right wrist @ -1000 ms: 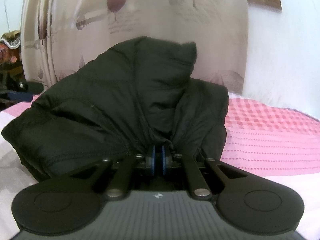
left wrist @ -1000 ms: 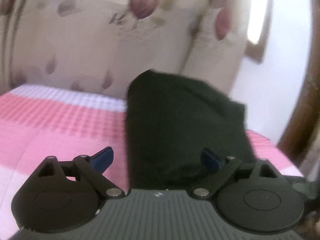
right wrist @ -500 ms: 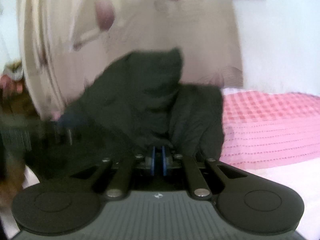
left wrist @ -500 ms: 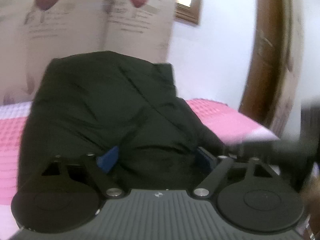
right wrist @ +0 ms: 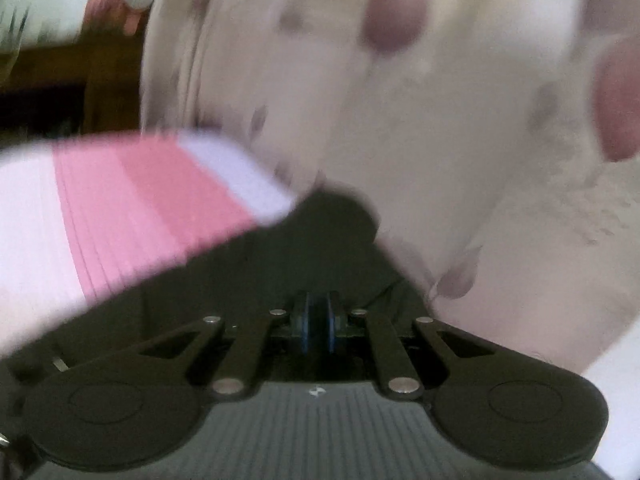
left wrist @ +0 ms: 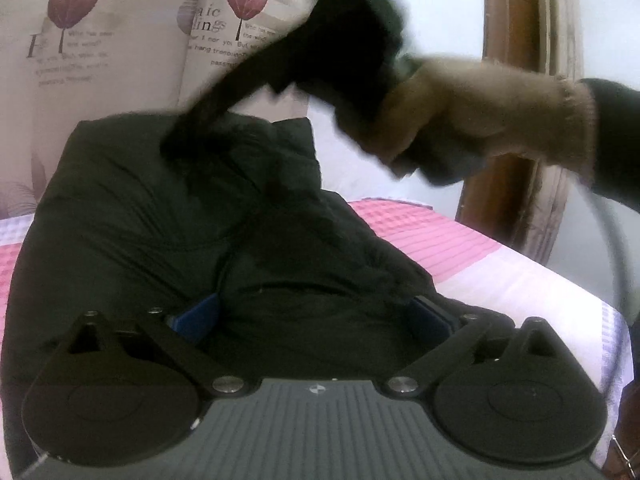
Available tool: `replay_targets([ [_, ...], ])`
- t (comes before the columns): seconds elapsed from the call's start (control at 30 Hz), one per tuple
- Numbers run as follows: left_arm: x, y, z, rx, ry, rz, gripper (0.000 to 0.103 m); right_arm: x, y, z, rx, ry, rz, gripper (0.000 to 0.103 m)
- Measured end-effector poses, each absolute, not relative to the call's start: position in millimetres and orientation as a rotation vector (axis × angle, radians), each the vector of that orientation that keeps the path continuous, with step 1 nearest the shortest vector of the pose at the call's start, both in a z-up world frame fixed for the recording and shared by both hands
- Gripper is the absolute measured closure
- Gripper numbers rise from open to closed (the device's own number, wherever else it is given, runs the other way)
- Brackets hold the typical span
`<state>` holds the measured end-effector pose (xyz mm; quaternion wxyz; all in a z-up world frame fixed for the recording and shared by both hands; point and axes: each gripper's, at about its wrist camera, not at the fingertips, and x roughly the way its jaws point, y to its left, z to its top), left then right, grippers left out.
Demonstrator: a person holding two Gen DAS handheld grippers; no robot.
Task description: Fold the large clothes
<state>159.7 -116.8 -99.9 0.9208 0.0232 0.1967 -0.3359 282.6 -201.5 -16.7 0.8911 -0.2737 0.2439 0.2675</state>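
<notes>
A bulky black padded jacket (left wrist: pixel 168 216) lies heaped on a pink and white bed (left wrist: pixel 472 264). My left gripper (left wrist: pixel 312 320) is open, its blue pads spread on either side of a fold of the jacket at its near edge. In the left wrist view my right gripper shows as a blurred dark shape (left wrist: pixel 344 32) held by a tan-gloved hand (left wrist: pixel 480 108), lifting a strip of the jacket up and over the heap. In the right wrist view my right gripper (right wrist: pixel 316 324) is shut on black jacket fabric (right wrist: pixel 256 264); that view is motion-blurred.
A cream curtain with purple leaf prints (left wrist: pixel 120 40) hangs behind the bed. A wooden door frame (left wrist: pixel 520 80) stands at the right past the bed's edge. Dark furniture (right wrist: pixel 60 92) sits far left in the right wrist view.
My right gripper has swung up and across over the jacket, carrying fabric with it. My left gripper has shifted onto the jacket's near edge, still open.
</notes>
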Motion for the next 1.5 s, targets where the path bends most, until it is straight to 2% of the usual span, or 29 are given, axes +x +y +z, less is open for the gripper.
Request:
replay_targets([
  [0.3,155.7,-117.3,-107.5,0.029,0.415,-0.75,0.001,292.3,-224.1,-61.4,-0.596,0.598,0.497,0.097],
  [0.6,163.6,-116.7,-109.2,0.014,0.449,-0.77,0.001,301.1,-230.3,-87.0,-0.53,0.597,0.506,0.097],
  [0.77,166.0,-117.4,-110.5,0.014,0.46,-0.775,0.001,302.9,-238.5,-94.8,-0.471,0.588,0.51,0.097],
  [0.9,168.6,-119.0,-109.7,0.019,0.464,-0.774,0.0,308.8,-255.9,-77.0,-0.361,0.618,0.528,0.097],
  [1.0,169.3,-117.2,-110.3,0.012,0.459,-0.772,0.0,275.2,-300.4,-38.4,-0.118,0.547,0.472,0.096],
  [1.13,169.1,-118.5,-110.7,0.013,0.447,-0.768,0.0,182.4,-339.2,-24.6,-0.042,0.479,0.418,0.095],
  [1.33,160.9,-118.0,-113.4,0.012,0.43,-0.757,0.0,76.3,-336.9,-70.9,-0.068,0.566,0.337,0.095],
  [1.5,156.3,-116.0,-114.8,0.015,0.415,-0.743,0.0,74.0,-351.4,-104.0,0.079,0.64,0.249,0.094],
])
